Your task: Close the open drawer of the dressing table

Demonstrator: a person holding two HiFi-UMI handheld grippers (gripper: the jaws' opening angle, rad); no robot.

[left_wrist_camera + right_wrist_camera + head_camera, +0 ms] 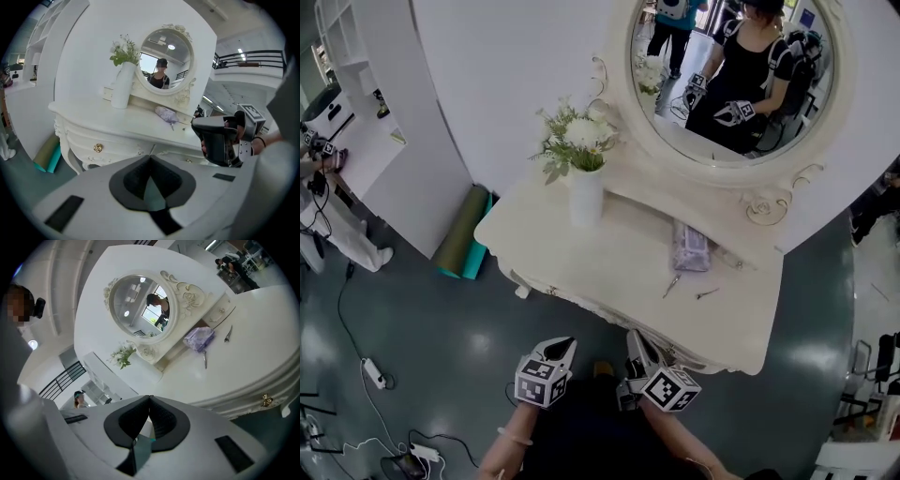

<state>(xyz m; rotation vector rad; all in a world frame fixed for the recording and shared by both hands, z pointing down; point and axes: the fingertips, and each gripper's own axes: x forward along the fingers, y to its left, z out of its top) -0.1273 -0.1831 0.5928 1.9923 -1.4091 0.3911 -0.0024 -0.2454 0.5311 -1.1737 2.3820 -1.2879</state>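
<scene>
The white dressing table [619,272] stands in front of me under an oval mirror [731,75]. My left gripper [562,345] and right gripper [636,339] hover side by side just before its front edge, both shut with nothing between the jaws. In the left gripper view my left gripper [150,158] points at a drawer front with a gold knob [97,148], and the right gripper [220,140] shows on the right. In the right gripper view my right gripper [150,398] looks up over the tabletop, another gold knob [267,400] below the edge. The drawer fronts I see look flush.
On the tabletop stand a white vase with flowers [584,187], a purple pouch [691,247] and two hair clips [672,285]. A green and teal roll [464,234] leans at the table's left. Cables and a power strip [373,373] lie on the dark floor.
</scene>
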